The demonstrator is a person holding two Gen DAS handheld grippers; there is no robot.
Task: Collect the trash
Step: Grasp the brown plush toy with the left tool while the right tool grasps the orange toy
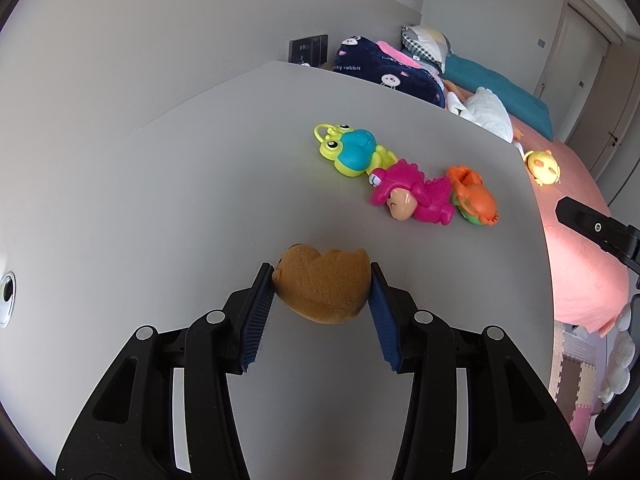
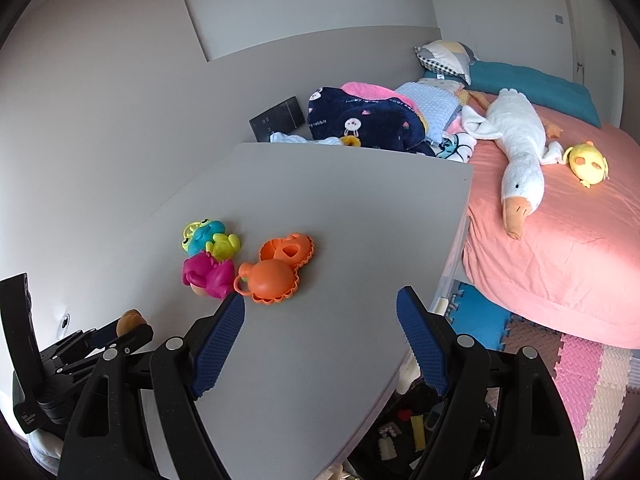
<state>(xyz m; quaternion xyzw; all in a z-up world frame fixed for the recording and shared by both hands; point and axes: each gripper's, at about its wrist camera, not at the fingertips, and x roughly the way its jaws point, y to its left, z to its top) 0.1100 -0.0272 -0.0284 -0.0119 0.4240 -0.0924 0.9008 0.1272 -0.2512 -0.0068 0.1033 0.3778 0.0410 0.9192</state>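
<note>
Left tongs [image 1: 323, 280] pinching fuzzy brown plush toy [image 1: 322, 286], right tongs [image 2: 321, 298] spread.

- A home bedroom, seemingly a child's, is showing here.
- Bed [image 2: 560, 248] under a pink sheet is sitting beside a grey table [image 2: 320, 340].
- Plush goose [image 2: 520, 152], yellow chick plush [image 2: 588, 162] and pillows [image 2: 444, 58] are lying on it.
- Rabbit-print blanket [image 2: 360, 120] is bunching at its head.
- Plastic toys [image 2: 248, 264] are crowding the tabletop.
- Foam puzzle mats [image 2: 580, 380] are covering the floor.
</note>
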